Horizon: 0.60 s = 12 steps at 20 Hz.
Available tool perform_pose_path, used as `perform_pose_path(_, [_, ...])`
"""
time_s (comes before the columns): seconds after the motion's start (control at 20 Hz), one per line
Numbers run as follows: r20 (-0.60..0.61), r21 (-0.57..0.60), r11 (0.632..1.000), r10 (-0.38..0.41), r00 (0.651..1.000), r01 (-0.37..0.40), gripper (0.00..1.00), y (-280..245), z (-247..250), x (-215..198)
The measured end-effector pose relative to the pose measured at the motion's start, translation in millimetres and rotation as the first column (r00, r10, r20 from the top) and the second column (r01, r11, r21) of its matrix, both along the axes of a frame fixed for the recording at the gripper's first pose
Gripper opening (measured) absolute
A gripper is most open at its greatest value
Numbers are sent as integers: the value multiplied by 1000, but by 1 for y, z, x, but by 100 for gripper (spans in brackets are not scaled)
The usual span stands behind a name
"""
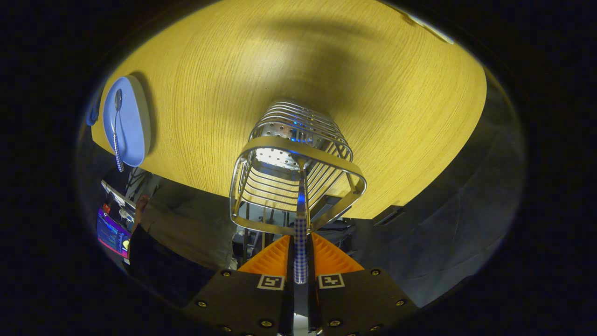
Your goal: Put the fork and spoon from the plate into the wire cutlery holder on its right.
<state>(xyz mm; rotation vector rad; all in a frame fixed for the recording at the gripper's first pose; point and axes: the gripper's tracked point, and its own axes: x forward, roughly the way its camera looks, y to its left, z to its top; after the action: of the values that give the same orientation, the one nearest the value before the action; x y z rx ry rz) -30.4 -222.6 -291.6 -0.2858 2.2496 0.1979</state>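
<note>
The gripper (300, 261) pinches the checked-handled metal fork (301, 233), its head inside the silver wire cutlery holder (298, 163). Lower it straight, then release. 1 spoon (117, 126) waits on the blue plate (133, 116).

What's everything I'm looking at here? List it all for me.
table: one, yellow wood grain, beneath everything
wire cutlery holder: one, silver metal, on the table just ahead of the jaws
plate: one, pale blue, at the table edge, well apart from the holder
spoon: one, silver with checked handle, lying on the plate
fork: one, blue-and-white checked handle, its far end down inside the holder
screen: one, lit, below the table near the plate
gripper: one, jaws closed on the fork's handle
</note>
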Motion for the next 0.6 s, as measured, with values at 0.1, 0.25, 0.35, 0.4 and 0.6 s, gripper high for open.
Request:
perform_pose_path(0.1, [6,7,1000,-29,1000,29,12,4,1,1])
perform_pose_path(0.25, [27,12,1000,-17,999,17,12,2,6,1])
perform_pose_path(0.35, [54,10,1000,-7,999,7,12,-3,11,-3])
perform_pose_path(0.4, [67,14,1000,-12,998,11,16,-2,16,-2])
perform_pose_path(0.6, [135,24,999,-25,991,22,24,-3,33,-6])
